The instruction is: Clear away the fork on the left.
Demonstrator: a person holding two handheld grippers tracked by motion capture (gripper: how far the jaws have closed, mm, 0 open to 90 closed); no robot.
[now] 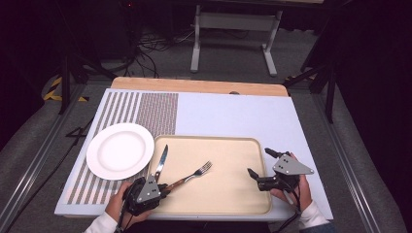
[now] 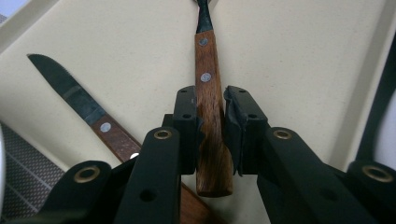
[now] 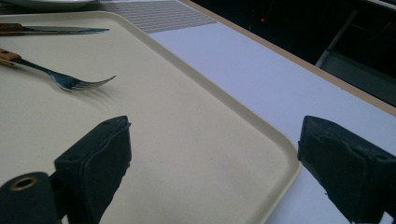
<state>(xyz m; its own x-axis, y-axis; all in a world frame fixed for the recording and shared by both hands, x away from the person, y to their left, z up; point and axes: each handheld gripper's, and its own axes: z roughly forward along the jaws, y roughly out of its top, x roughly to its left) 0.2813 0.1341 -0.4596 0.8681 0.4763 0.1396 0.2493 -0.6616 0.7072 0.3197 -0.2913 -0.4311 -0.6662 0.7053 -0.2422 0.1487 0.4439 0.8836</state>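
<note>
While left hand-held gripper [image 2: 211, 135] pinches wooden-handled steel fork [image 2: 208, 116] on beige plastic tray [image 1: 228, 194], beside wooden-handled knife [image 2: 88, 112]: keep grip square, lift straight, avoid nudging knife. Right hand-held gripper [image 3: 212, 163] wide, empty, over tray's right edge.

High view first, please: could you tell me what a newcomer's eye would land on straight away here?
Probably the beige tray at the near edge of the table, with a wooden-handled fork and knife lying in its left part. The left gripper has its jaws around the fork's handle, while the right gripper hovers open over the tray's right edge. A white plate sits empty just left of the tray.
</note>
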